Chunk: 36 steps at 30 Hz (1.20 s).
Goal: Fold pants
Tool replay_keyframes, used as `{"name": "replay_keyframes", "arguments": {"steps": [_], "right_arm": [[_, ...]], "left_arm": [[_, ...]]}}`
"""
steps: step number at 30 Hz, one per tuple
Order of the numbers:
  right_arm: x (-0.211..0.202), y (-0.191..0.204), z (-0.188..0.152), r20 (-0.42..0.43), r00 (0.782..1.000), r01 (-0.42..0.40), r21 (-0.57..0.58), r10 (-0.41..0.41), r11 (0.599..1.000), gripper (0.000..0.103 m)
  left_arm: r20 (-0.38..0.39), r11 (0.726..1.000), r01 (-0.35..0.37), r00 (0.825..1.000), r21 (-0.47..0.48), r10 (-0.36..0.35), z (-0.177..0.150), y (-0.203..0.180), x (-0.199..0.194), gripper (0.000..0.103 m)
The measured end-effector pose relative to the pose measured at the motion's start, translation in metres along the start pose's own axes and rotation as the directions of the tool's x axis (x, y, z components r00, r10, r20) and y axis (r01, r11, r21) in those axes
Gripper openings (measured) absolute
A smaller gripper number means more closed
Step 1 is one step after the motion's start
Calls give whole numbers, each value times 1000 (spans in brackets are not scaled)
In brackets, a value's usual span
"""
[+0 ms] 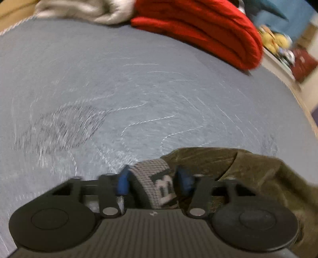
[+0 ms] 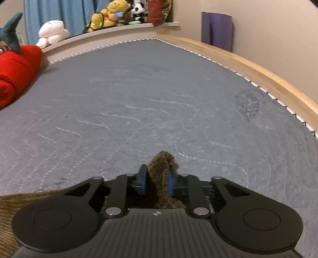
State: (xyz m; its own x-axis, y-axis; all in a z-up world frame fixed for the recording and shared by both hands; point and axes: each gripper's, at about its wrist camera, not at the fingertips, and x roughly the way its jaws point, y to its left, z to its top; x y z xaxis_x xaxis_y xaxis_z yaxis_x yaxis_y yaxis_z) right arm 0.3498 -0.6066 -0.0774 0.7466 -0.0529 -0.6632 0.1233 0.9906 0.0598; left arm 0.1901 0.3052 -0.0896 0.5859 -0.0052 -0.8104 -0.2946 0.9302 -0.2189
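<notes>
Left jaws: left gripper [image 1: 154, 181], two blue pads clamped on the grey patterned waistband [image 1: 157, 178] of one pair of olive-brown corduroy pants [image 1: 248, 168], lower right.
Right jaws: right gripper [image 2: 156, 181] pinched on a bunched fold of the pants, bottom centre.
Surface: one grey quilted mattress [image 2: 139, 95].
Other cloth: one red folded blanket [image 1: 208, 29], one beige garment [image 1: 89, 10], top.
Toys: several on the ledge, upper left.
</notes>
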Motion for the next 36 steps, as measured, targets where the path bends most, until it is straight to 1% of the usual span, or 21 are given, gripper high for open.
{"name": "replay_keyframes", "arguments": {"steps": [2, 4, 6, 8, 9, 11, 13, 14, 15, 17, 18, 20, 22, 24, 26, 28, 29, 30, 31, 34, 36], "right_arm": [[-8, -2, 10, 57, 998, 2, -2, -2, 1000, 15], [-21, -7, 27, 182, 982, 47, 40, -53, 998, 15], [-30, -3, 43, 301, 948, 86, 67, -103, 994, 15], [-25, 10, 51, 374, 906, 195, 40, -195, 980, 15], [-18, 13, 54, 373, 900, 223, 43, -223, 974, 15], [7, 13, 58, 270, 932, 234, 59, -241, 971, 19], [30, 19, 52, 164, 942, 289, 52, -294, 956, 21], [34, 21, 50, 144, 939, 306, 53, -311, 950, 24], [36, 22, 47, 139, 931, 332, 62, -338, 941, 25], [26, 22, 41, 169, 913, 358, 97, -370, 929, 41], [17, 21, 38, 185, 912, 350, 115, -366, 930, 43], [2, 25, 35, 213, 918, 316, 117, -335, 941, 43], [-16, 36, 29, 235, 939, 239, 74, -250, 968, 44], [-34, 48, 26, 231, 963, 144, 10, -142, 990, 44], [-58, 70, 22, 237, 970, 73, -59, -57, 996, 44], [-87, 94, 24, 251, 968, -1, -105, 28, 994, 44], [-102, 106, 27, 259, 964, -34, -117, 64, 993, 44], [-118, 117, 32, 267, 959, -65, -126, 97, 990, 44], [-136, 128, 38, 278, 952, -91, -131, 124, 987, 44], [-195, 161, 58, 324, 924, -171, -128, 204, 977, 46], [-240, 179, 69, 358, 900, -223, -110, 248, 969, 50]], "left_arm": [[74, 1000, -11, 997, 22, 9, 9, -5, -13, 37], [193, 998, -5, 981, 66, -8, 17, -19, -31, 37], [284, 981, -54, 959, 187, -1, 16, -43, -39, 38], [262, 968, -119, 963, 221, 59, 15, -57, -27, 41], [230, 971, -136, 969, 194, 89, 14, -56, -17, 44], [182, 976, -166, 973, 140, 140, 10, -51, 1, 51], [164, 966, -223, 966, 134, 201, 6, -51, 7, 61], [169, 959, -255, 958, 127, 232, 6, -52, 6, 73], [185, 951, -285, 947, 119, 261, 8, -55, 2, 77], [245, 922, -371, 909, 111, 337, 9, -64, -14, 75], [273, 918, -379, 901, 114, 338, 5, -70, -21, 74], [295, 948, -286, 926, 141, 235, 6, -83, -37, 73], [247, 966, -114, 968, 232, 55, -2, -100, -47, 73], [154, 935, 53, 982, 351, -114, -14, -118, -49, 71], [83, 871, 130, 978, 475, -191, -34, -133, -46, 64], [-46, 836, 176, 983, 519, -178, -50, -133, -31, 57], [-109, 843, 167, 986, 512, -129, -55, -128, -20, 45], [-178, 858, 116, 984, 500, -29, -62, -120, -6, 38], [-186, 866, 78, 982, 494, 18, -68, -112, -2, 39], [-198, 897, 57, 980, 439, 35, -65, -111, -18, 38], [-157, 907, 20, 986, 421, 50, -61, -116, -43, 41]]}}
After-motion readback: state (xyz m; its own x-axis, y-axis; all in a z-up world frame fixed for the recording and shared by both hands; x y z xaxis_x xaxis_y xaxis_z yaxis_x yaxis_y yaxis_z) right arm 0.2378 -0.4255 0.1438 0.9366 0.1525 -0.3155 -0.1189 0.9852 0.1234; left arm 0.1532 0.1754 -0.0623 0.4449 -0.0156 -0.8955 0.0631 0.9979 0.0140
